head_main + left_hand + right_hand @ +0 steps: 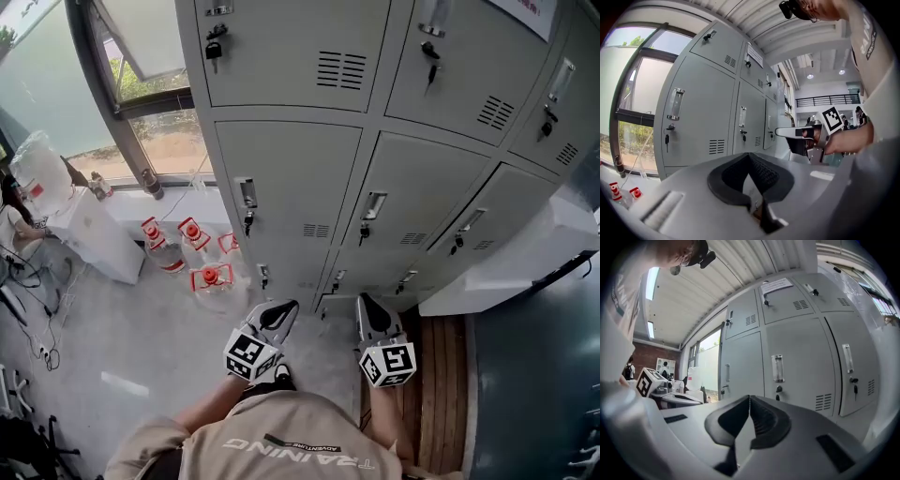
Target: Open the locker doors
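Head view, locker doors (286, 183): every door in view was closed, with keys (214, 49) hanging in the locks. The bank stood ahead of the person, beside the window (141, 56).
Left tool (281, 317): clenched on nothing, well short of any door.
Right tool (368, 311): likewise clenched and empty.
Step in hand: judged to be the approach; no door opened yet.
Next move: probably part one tool's jaws, take a handle (246, 192), pull outward.

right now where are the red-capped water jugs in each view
Head view: red-capped jugs on the floor at left, below the window.
Left gripper view: jugs at the bottom left corner.
Right gripper view: not in it.
Shared landmark: the grey lockers, in all three.
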